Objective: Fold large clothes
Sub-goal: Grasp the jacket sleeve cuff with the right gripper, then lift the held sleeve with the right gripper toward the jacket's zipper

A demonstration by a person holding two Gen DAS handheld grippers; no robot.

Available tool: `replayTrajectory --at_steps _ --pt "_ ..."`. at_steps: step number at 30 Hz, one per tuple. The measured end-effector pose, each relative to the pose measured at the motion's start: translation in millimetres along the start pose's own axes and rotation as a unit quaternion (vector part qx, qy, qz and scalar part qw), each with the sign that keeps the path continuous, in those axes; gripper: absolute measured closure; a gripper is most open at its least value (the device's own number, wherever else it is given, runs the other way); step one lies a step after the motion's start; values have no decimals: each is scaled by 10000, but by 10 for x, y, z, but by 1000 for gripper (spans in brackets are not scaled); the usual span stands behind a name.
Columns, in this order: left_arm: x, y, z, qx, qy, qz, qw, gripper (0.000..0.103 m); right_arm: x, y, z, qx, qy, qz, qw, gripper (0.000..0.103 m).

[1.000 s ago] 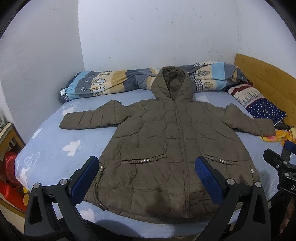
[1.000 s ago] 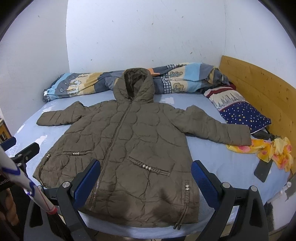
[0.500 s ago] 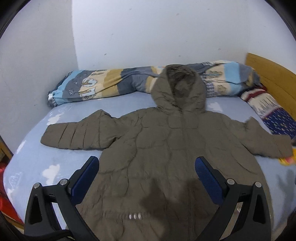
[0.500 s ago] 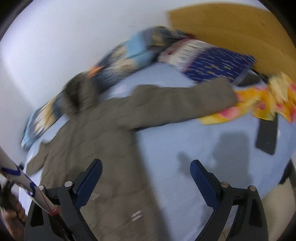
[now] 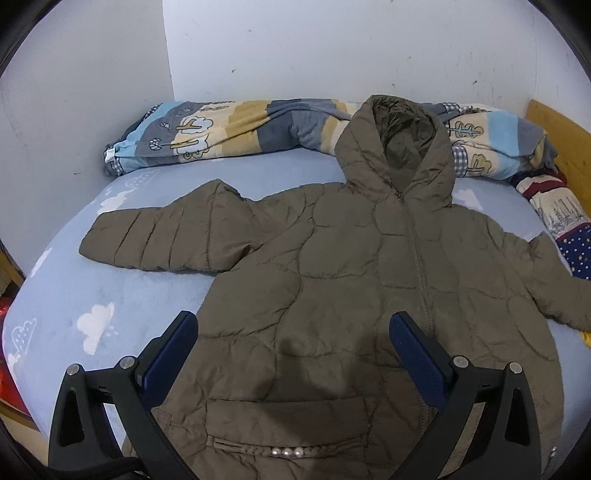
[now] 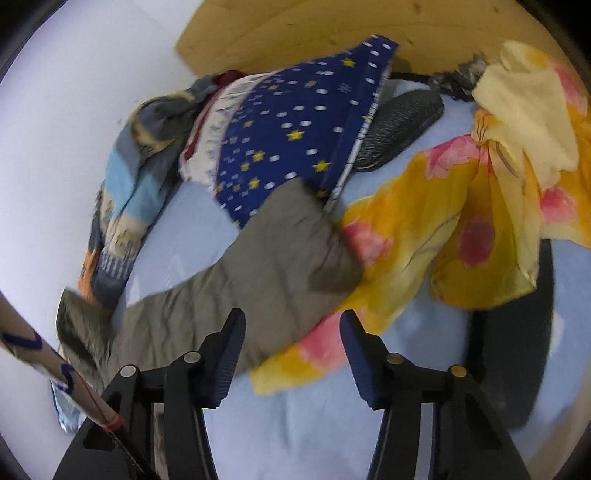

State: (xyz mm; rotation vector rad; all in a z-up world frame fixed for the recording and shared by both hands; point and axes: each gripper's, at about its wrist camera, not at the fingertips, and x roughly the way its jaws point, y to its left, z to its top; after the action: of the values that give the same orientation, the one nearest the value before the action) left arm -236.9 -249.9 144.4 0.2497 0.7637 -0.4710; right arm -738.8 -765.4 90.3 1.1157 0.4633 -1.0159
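An olive quilted hooded jacket (image 5: 351, 280) lies flat and zipped on the blue bed, sleeves spread to both sides. My left gripper (image 5: 293, 332) hovers open above its lower front, nothing between the fingers. In the right wrist view the jacket's right sleeve (image 6: 266, 269) runs diagonally, its cuff lying against a starry blue pillow (image 6: 295, 140) and a yellow floral cloth (image 6: 424, 236). My right gripper (image 6: 291, 332) hangs just above the sleeve's lower edge where it meets the cloth; its jaws are closing, with no fabric pinched between them.
A striped patterned duvet (image 5: 236, 129) is rolled along the wall behind the hood. A wooden headboard (image 6: 295, 33) stands at the right side. A dark flat object (image 6: 399, 125) lies beside the pillow. The blue cloud-print sheet (image 5: 92, 302) shows left of the jacket.
Both grippers moved in over the bed. The right one swung far right, rolled, came down over the sleeve cuff, and its jaws narrowed. The left one advanced a little over the jacket front.
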Motion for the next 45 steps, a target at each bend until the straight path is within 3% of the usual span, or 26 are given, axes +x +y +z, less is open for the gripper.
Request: replayTrajectory --at_steps 12,13,15,17,20,29,34,37,45 --pt "123 10 -2 128 66 97 9998 0 628 -300 274 402 155 -331 9985 50" --pt "129 1 -2 138 76 90 9998 0 678 -297 271 368 215 -308 9986 51" --pt "137 -17 -4 173 83 99 9998 0 704 -269 255 258 266 -163 9992 64" --pt "135 -35 -3 195 83 81 9997 0 658 -179 239 15 132 -255 9996 81" --pt "113 -41 -8 191 59 61 9998 0 487 -46 224 -264 -9 -321 9991 85" --pt "-25 72 1 63 -72 35 9999 0 -238 660 210 -821 -409 -97 9957 89" --pt "-53 161 3 29 -84 68 9999 0 -594 1267 176 -1510 -811 -806 9819 89" --pt "-75 230 -1 -19 -94 53 9999 0 -749 1520 163 -1713 -877 -986 9764 89" --pt "-191 352 2 -89 -196 -59 9998 0 -908 1635 143 -1777 -628 -1134 9755 89"
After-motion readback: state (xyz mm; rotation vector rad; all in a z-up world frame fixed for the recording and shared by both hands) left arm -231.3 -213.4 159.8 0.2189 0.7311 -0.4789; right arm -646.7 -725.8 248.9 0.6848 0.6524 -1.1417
